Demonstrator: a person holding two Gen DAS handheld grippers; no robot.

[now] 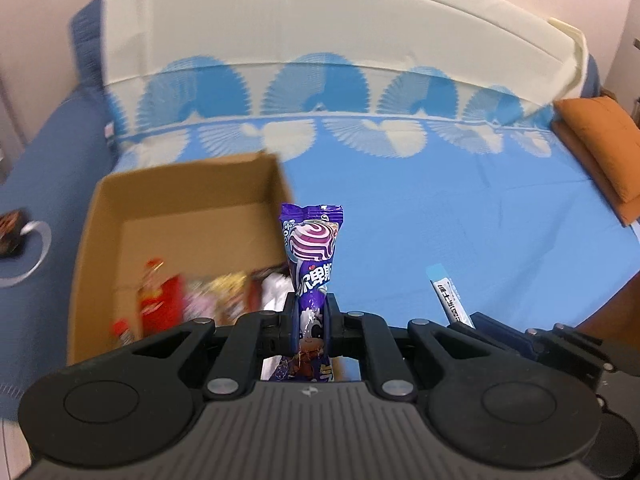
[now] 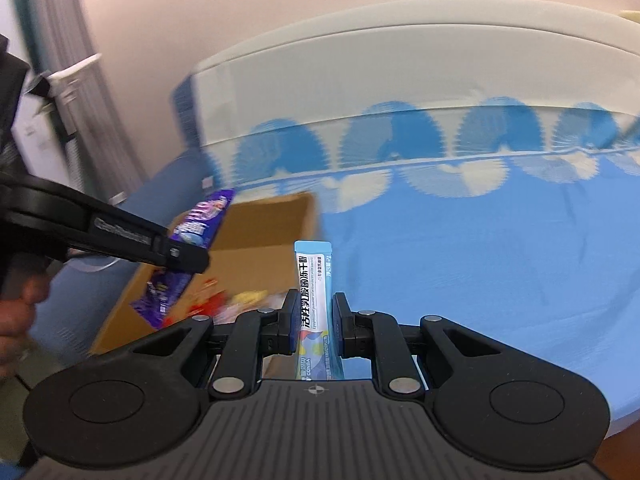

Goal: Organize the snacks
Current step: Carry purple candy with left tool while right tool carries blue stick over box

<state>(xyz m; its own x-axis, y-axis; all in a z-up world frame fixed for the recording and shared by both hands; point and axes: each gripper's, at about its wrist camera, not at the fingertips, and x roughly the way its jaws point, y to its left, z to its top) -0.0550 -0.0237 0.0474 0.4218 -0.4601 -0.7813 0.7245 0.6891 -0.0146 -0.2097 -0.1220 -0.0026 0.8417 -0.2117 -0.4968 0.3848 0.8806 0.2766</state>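
My left gripper (image 1: pixel 310 312) is shut on a purple candy wrapper (image 1: pixel 312 248) that stands upright between the fingers, held over the right edge of an open cardboard box (image 1: pixel 120 200). The box holds several snack packs, among them a red one (image 1: pixel 160 300). My right gripper (image 2: pixel 314 320) is shut on a light blue stick sachet (image 2: pixel 314 276), just right of the box (image 2: pixel 260 224). The left gripper (image 2: pixel 188 258) with the purple wrapper (image 2: pixel 196 220) shows at the left in the right wrist view. The sachet (image 1: pixel 450 296) shows at the right in the left wrist view.
The box sits on a sofa covered by a blue sheet (image 1: pixel 440 216) with a fan pattern. An orange cushion (image 1: pixel 600 148) lies at the far right. A cream backrest (image 1: pixel 320 20) runs along the back. A dark item (image 1: pixel 12 232) rests on the blue armrest at left.
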